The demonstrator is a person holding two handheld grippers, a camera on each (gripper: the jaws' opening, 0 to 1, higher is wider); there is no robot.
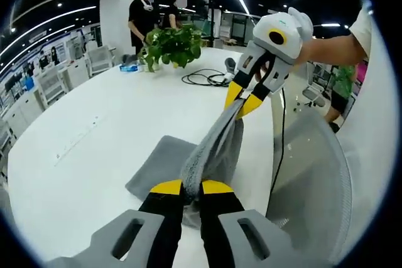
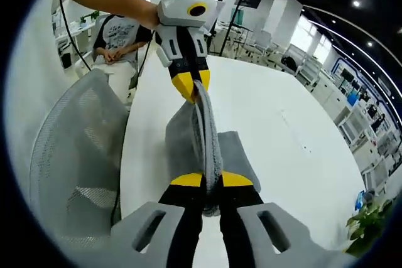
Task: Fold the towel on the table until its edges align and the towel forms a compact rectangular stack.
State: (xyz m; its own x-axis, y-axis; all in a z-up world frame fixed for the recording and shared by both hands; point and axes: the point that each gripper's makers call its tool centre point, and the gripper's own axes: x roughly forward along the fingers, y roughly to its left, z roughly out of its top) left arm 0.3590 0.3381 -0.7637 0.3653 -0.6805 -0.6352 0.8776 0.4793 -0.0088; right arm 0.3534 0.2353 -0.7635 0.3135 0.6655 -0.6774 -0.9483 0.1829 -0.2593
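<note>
A grey towel is lifted off the white table, stretched between the two grippers, with its lower part draped on the tabletop. My left gripper is shut on one corner of the towel. The right gripper comes in from the right of the left gripper view, shut on the far corner. In the right gripper view the towel runs as a taut edge from my right gripper up to the left gripper; both grip it.
A grey mesh chair stands at the table's edge, also the chair. A potted plant and a black cable lie at the far end. People stand behind; a seated person is beyond the chair.
</note>
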